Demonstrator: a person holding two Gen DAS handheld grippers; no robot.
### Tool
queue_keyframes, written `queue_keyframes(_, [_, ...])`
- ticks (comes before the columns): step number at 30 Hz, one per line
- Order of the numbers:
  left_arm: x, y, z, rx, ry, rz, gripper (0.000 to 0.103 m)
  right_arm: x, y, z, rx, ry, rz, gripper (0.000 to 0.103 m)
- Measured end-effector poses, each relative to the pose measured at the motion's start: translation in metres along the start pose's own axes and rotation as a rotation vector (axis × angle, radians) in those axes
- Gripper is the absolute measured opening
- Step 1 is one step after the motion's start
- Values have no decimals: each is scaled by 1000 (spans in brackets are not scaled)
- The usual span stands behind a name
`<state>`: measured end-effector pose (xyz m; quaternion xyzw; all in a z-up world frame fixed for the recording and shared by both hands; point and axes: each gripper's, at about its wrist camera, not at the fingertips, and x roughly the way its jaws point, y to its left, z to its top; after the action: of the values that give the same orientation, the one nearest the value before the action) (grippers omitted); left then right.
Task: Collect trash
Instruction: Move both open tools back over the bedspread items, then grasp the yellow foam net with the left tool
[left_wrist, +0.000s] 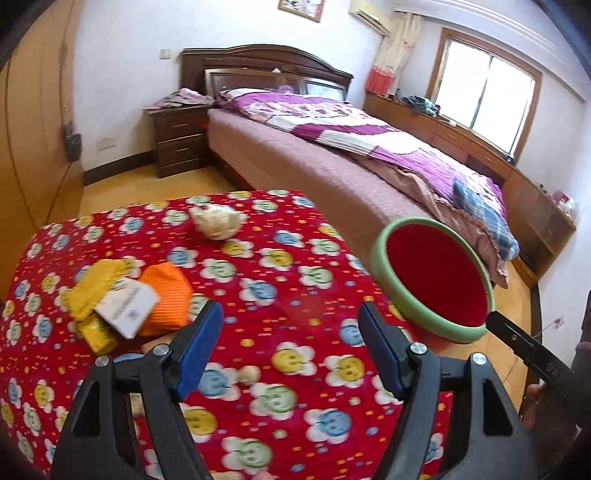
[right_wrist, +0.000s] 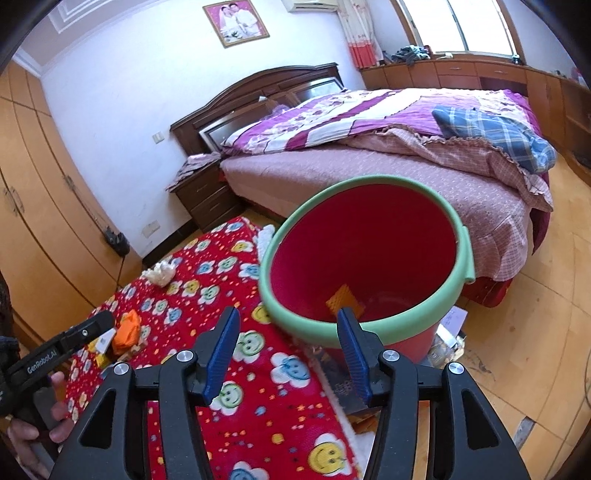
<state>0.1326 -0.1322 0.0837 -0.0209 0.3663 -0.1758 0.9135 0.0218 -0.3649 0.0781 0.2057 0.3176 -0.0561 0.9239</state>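
A red bin with a green rim (right_wrist: 364, 258) leans toward me off the right edge of the table in the red flowered cloth (right_wrist: 207, 280). An orange-yellow scrap (right_wrist: 341, 300) lies inside it. My right gripper (right_wrist: 288, 314) is part open at the bin's near rim, one finger outside and one over the inside, pads not pressing. My left gripper (left_wrist: 290, 309) is open and empty over the cloth (left_wrist: 295, 258). Left of it lies a pile: orange wrapper (left_wrist: 166, 295), yellow piece (left_wrist: 96, 284), white paper (left_wrist: 127, 306). A crumpled tissue (left_wrist: 218, 221) lies farther back. The bin (left_wrist: 436, 280) is on the right.
A small beige lump (left_wrist: 249, 373) sits on the cloth near my left fingers. A bed (right_wrist: 369, 177) stands behind the bin, a nightstand (right_wrist: 203, 195) beside it, wardrobes (right_wrist: 44, 206) on the left. Papers and clutter (right_wrist: 452, 325) lie on the floor under the bin.
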Motion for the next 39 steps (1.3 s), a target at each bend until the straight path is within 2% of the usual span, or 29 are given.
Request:
queue_keyframes(10, [-11,67,5,-75,-9,90,75,5,28,-4,-24,32,30,57])
queue_keyframes(18, [-7,119,9,-93,-7,191,75,16,49,-12,-51,72,40,58])
queue_keyframes(25, [11,152,11,-101,19,235,75,27,59,-13,-65,97,24,58])
queue_keyframes(34, [49,182,5,-159,102,273,75,42,63,-17,-73,136,-12,59])
queue_keyframes(39, [60,194,5,-191,96,299,75,49,63,-18,-77,153,-19,59])
